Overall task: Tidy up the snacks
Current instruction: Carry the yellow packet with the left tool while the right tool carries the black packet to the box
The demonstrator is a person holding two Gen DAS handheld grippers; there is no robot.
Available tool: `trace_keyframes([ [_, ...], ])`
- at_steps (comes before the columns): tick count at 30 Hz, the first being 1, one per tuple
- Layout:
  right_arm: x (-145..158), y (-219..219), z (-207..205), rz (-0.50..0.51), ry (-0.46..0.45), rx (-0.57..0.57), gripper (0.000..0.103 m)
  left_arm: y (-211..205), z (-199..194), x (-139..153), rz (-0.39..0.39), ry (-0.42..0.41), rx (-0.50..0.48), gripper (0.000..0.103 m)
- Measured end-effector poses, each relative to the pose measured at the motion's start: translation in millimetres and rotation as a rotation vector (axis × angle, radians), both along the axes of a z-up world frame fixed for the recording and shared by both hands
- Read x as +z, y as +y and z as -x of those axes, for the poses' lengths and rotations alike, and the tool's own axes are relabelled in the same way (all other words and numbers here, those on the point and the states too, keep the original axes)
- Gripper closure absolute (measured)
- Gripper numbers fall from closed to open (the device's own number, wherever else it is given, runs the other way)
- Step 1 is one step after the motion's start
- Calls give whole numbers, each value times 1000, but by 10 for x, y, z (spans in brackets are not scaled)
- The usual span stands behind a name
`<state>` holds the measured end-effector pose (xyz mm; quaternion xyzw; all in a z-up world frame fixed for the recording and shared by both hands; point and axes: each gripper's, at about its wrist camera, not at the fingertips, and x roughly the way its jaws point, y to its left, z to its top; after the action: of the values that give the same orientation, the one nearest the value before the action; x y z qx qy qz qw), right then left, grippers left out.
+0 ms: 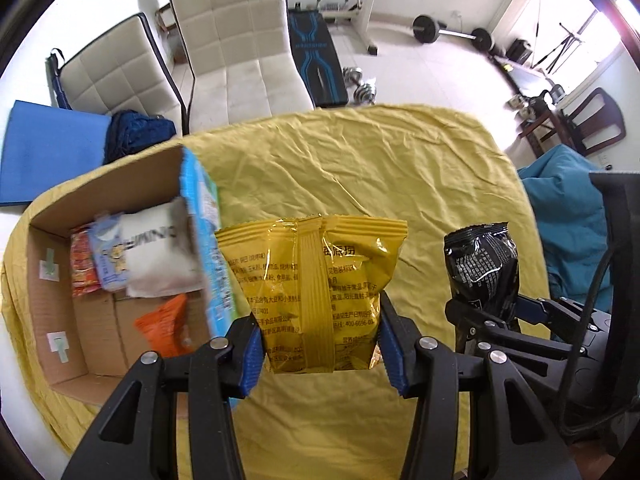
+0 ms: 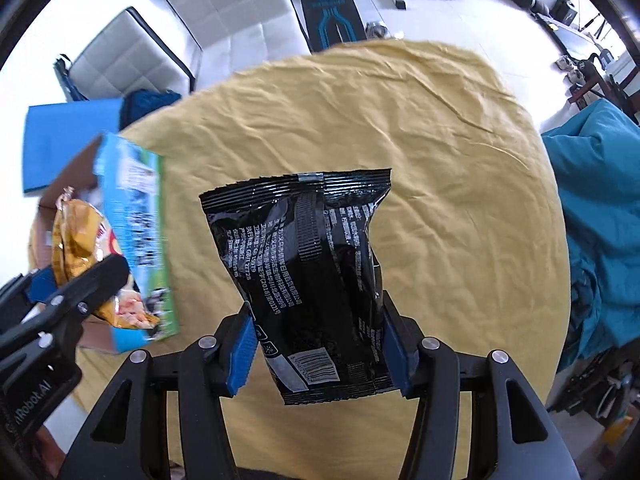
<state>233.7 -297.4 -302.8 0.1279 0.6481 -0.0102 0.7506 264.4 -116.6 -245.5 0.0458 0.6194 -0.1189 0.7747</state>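
Note:
My left gripper (image 1: 320,344) is shut on a yellow snack bag (image 1: 312,292), held upright above the yellow cloth, just right of the cardboard box (image 1: 52,304). The box holds several snack packs, among them a white pack (image 1: 160,256) and an orange one (image 1: 164,328). My right gripper (image 2: 320,348) is shut on a black snack bag (image 2: 308,272), also upright over the cloth. In the left wrist view the black bag (image 1: 482,264) hangs to the right of the yellow one. In the right wrist view the yellow bag (image 2: 84,256) shows at the left, in front of the box.
A table under a wrinkled yellow cloth (image 1: 360,168) fills the middle. Two white padded chairs (image 1: 244,48) stand beyond its far edge. A blue mat (image 1: 48,152) lies far left, blue fabric (image 1: 568,216) sits at the right. Gym weights (image 1: 448,32) lie on the floor behind.

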Motion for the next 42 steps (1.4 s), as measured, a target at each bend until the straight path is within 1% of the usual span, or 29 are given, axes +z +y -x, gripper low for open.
trace_keyframes([
  [1, 72, 87, -26, -2, -9, 1, 46, 60, 27, 61, 6, -8, -2, 57],
  [6, 546, 455, 132, -21, -60, 8, 46, 459, 127, 343, 29, -55, 13, 57],
  [10, 793, 803, 218, -36, -101, 19, 46, 872, 174, 571, 30, -107, 42, 57],
  [13, 927, 1101, 263, -37, -130, 33, 46, 1222, 212, 718, 16, -146, 76, 57],
  [15, 1033, 1317, 290, -36, -150, 43, 46, 1409, 235, 760, 14, -156, 96, 57],
  [19, 1149, 1709, 310, -48, -171, 63, 46, 1796, 275, 808, 10, -166, 137, 57],
  [22, 1174, 1971, 315, -52, -180, 80, 46, 2000, 299, 778, 12, -165, 160, 57],
  [26, 1114, 2300, 311, -39, -177, 95, 46, 2298, 367, 755, 7, -161, 184, 57],
  [30, 1012, 2590, 291, -41, -158, 116, 46, 2584, 418, 672, 10, -148, 219, 57],
  [39, 783, 3046, 166, -47, -131, 166, 46, 3036, 365, 363, 10, -89, 294, 57],
  [42, 656, 3160, 100, -97, -112, 171, 46, 3155, 282, 195, 21, -47, 302, 57],
])
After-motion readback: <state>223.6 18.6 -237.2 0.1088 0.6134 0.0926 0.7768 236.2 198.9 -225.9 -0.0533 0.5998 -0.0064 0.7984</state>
